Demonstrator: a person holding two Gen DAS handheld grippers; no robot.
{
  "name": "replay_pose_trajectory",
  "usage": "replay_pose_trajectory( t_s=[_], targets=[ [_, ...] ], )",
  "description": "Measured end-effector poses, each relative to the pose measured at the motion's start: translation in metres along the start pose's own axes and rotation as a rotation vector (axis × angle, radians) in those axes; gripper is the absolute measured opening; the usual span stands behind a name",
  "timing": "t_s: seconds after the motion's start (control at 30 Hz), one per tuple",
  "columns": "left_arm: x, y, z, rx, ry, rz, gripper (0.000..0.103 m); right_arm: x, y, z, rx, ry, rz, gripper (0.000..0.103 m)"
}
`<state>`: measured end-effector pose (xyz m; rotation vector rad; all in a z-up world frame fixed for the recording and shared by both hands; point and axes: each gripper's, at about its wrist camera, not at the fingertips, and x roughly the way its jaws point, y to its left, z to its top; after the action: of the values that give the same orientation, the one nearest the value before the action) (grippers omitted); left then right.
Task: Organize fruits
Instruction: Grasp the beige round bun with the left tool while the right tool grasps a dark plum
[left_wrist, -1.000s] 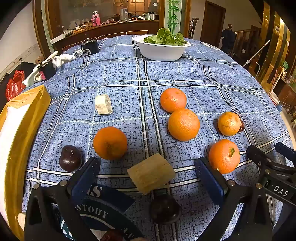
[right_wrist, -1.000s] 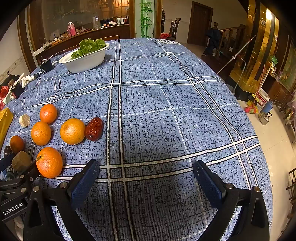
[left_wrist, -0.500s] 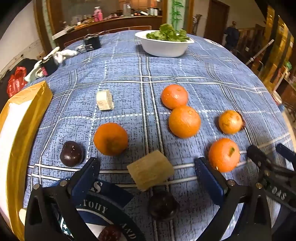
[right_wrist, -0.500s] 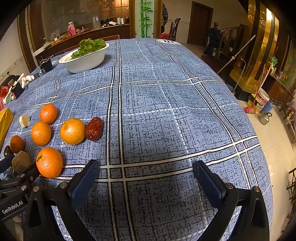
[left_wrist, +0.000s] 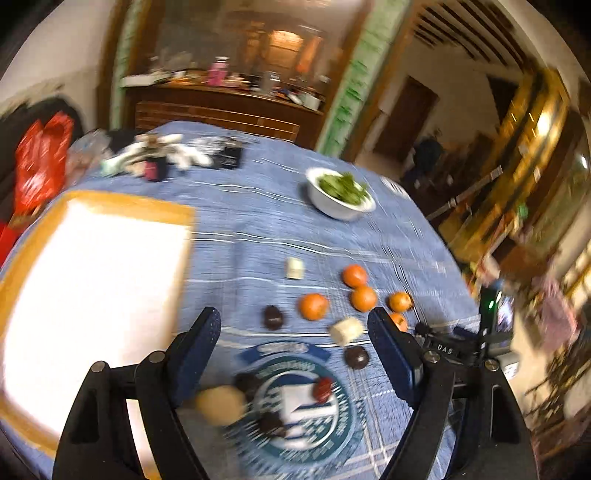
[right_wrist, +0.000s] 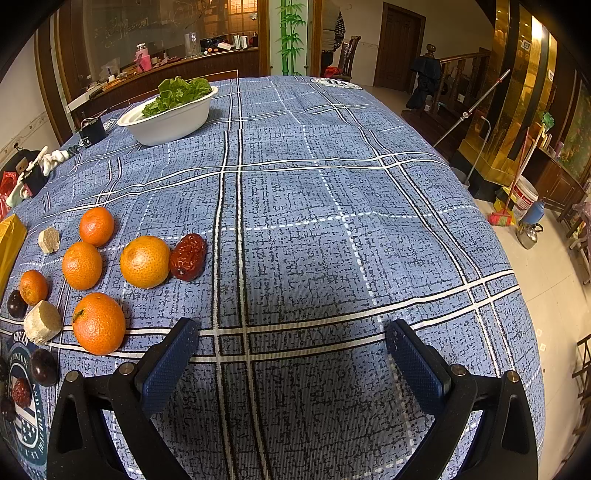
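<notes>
Between my left gripper (left_wrist: 294, 332)'s spread fingers, which hold nothing, lies the round printed emblem (left_wrist: 295, 402) on the blue plaid tablecloth (left_wrist: 258, 221); its lettering is too blurred to read in this view. On the emblem I see a pale round fruit (left_wrist: 220, 404) by the left finger, dark plums, and a red date (left_wrist: 322, 389). Just past the right fingertip sit a tan sugarcane chunk (left_wrist: 346, 331) and a dark plum (left_wrist: 356, 357), then a loose cluster of oranges (left_wrist: 314, 306) ahead. To the right, my other tool's body shows the letters "DAS". Ahead and left lies a white tray with a yellow rim (left_wrist: 129, 201), and far ahead a white bowl of greens (left_wrist: 340, 201).

My right gripper (right_wrist: 291, 354) hangs low over bare cloth, jaws wide apart and empty. All the fruit is off to its left: the nearest orange (right_wrist: 98, 324) just beyond the left fingertip, another orange (right_wrist: 144, 261) touching a red date (right_wrist: 188, 256) farther on, more oranges and sugarcane pieces beyond. At the far left edge the emblem (right_wrist: 22, 406) shows partial lettering I cannot read whole. The bowl (right_wrist: 170, 120) stands far ahead to the left.
</notes>
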<state>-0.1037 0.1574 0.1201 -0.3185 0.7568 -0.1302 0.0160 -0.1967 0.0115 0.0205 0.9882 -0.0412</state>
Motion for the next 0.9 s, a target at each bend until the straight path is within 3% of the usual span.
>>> replay_pose_trajectory(
  t_s=[0.1,0.2,0.27,0.5,0.53,0.57,0.6,0.63,0.67,0.8,0.9],
  targets=[
    [-0.038,0.036,-0.002,-0.052,-0.032,0.015,0.082,0.0,0.0,0.0,-0.001,0.0,-0.001,0.103],
    [-0.07,0.056,-0.009,-0.044,-0.1,0.095,0.089,0.0,0.0,-0.001,0.005,-0.002,0.007,0.103],
    [-0.08,0.063,-0.015,-0.032,-0.122,0.109,0.091,-0.001,-0.001,-0.002,0.014,0.001,0.022,0.103],
    [-0.072,0.045,-0.036,0.052,-0.087,0.048,0.091,-0.008,0.006,-0.005,0.0,0.13,0.005,0.103],
    [-0.066,0.042,-0.039,0.066,-0.069,0.04,0.091,-0.012,0.005,-0.007,0.025,0.145,0.0,0.101],
    [-0.063,0.039,-0.042,0.078,-0.059,0.033,0.091,-0.02,0.004,-0.009,0.049,0.129,0.011,0.088],
    [-0.055,0.033,-0.045,0.1,-0.044,0.025,0.089,-0.03,0.004,-0.013,0.065,0.108,0.05,0.073],
    [-0.052,0.029,-0.05,0.112,-0.036,0.023,0.086,-0.041,0.006,-0.016,0.077,0.08,0.124,0.071],
    [-0.042,0.022,-0.053,0.141,-0.011,0.013,0.077,-0.053,0.012,-0.02,0.073,0.048,0.201,0.071],
    [-0.006,0.004,-0.064,0.244,0.075,0.033,0.048,-0.08,0.045,-0.032,-0.005,-0.014,0.362,0.07],
    [0.016,-0.003,-0.071,0.327,0.117,0.087,0.042,-0.081,0.076,-0.036,-0.066,0.0,0.461,0.056]
  ],
)
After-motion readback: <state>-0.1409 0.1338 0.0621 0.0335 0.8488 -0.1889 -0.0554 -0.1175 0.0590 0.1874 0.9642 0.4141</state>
